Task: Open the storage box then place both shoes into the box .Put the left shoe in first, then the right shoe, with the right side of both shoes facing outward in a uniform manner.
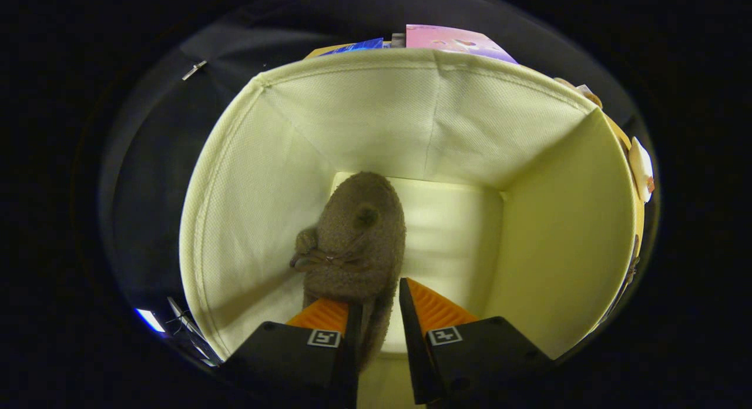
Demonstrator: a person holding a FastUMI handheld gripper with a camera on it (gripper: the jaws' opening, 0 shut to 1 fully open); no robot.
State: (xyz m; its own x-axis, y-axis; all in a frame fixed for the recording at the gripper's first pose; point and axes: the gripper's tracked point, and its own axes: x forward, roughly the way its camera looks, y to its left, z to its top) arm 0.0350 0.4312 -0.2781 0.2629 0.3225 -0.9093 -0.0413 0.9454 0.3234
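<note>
Down inside the open cream fabric storage box (252,180), a fuzzy brown shoe (355,238) with a bow rests on the floor, its heel rim pinched between the gripper (376,303) fingers.

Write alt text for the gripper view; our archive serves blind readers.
The gripper reaches down into an open pale cream fabric storage box, its two fingers around the heel end of a fuzzy brown slipper-like shoe with a small bow. The shoe lies on the box's floor beside the left wall; whether both fingers press on it is unclear.
</note>
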